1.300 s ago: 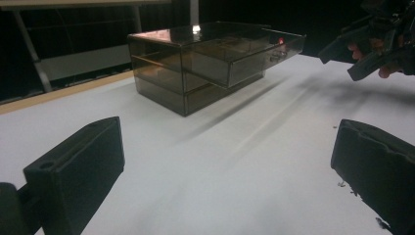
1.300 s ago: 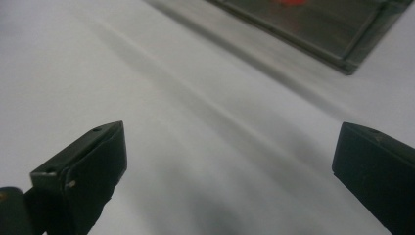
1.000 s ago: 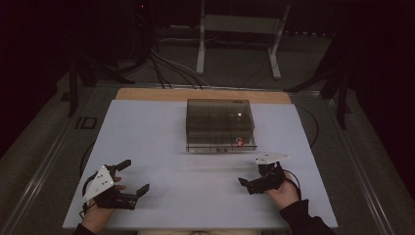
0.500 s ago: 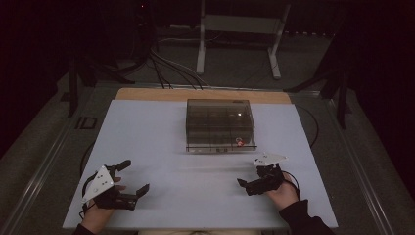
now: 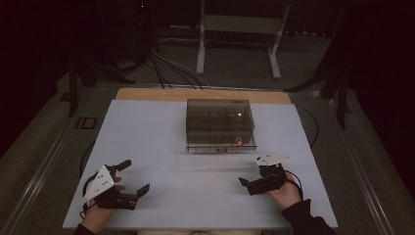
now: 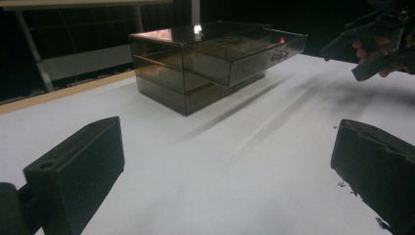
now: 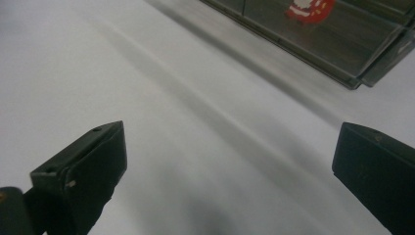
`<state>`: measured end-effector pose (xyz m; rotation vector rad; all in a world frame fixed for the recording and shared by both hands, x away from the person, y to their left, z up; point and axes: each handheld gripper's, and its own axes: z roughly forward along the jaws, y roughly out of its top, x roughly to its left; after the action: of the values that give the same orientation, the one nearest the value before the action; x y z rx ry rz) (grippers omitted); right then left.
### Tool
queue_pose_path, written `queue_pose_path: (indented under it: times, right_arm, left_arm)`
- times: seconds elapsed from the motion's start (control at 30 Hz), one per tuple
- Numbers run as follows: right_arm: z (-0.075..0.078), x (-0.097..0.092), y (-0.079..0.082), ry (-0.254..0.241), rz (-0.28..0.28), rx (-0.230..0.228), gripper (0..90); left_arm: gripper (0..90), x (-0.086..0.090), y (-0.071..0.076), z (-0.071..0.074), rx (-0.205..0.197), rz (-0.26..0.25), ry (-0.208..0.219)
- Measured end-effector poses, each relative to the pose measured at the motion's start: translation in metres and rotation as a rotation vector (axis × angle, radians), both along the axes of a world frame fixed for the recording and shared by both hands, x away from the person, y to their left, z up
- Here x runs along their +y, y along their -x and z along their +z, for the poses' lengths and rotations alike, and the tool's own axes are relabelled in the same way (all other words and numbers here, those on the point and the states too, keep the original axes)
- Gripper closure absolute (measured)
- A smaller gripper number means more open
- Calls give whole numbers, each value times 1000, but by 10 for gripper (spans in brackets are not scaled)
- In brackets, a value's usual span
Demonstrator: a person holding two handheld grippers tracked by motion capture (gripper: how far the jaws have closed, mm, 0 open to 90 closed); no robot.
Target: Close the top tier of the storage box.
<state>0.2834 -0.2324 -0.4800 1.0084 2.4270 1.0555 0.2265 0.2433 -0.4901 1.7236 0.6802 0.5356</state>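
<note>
Barely budged over the last second: left gripper (image 5: 134,176) parked in the same spot at the near-left of the white table (image 5: 147,127), right gripper (image 5: 252,178) maybe drifted a hair, nothing more. Both spread wide and gripping nothing, just bare tabletop between the jaws in each gripper view. So, reading it as a pause before the reach, not real progress yet. Smoky clear drawer box (image 5: 220,120) sitting mid-table toward the far side, with its upper drawer (image 6: 254,54) pulled partway out toward the person and a little red figure (image 5: 240,142) lying in the front right corner of it. Closer to the right gripper, so probably a job for that one: forward and slightly left, then down over the drawer's front lip. Worth minding that lip and the box's top overhanging the back of the drawer, so not much headroom there. Plenty of open white surface otherwise, nothing between either gripper and the box, wide margins to both side edges. Near edge right under the wrists, though, so no room for backing up.
</note>
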Motion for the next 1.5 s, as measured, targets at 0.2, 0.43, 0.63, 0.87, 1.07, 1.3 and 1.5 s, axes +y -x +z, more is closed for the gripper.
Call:
queue_pose_path:
  times: [0.2, 0.43, 0.63, 0.87, 1.07, 1.3, 1.5]
  right_arm:
    - [10, -4, 2, 6, -8, -25, 0]
    - [17, -5, 3, 2, -13, -43, 0]
    - [25, -5, 4, -4, -16, -61, 0]
    - [34, -6, 5, -7, -24, -83, 0]
    - [45, -5, 6, 8, -30, -104, 0]
    - [58, -3, 6, 21, -30, -132, 0]
    - [67, 2, 3, 16, -23, -151, 0]
  left_arm:
    - [2, 0, 0, 0, 1, 0, 1]
    - [2, 1, 0, 0, 1, 1, 4]
    - [2, 1, -1, 0, 1, 0, 3]
    - [2, 1, 0, 0, 3, 0, 3]
    - [2, 1, 0, 1, 2, 6, 7]
    - [2, 0, -1, 0, 8, 5, 3]
    - [2, 0, -1, 0, 10, 7, 4]
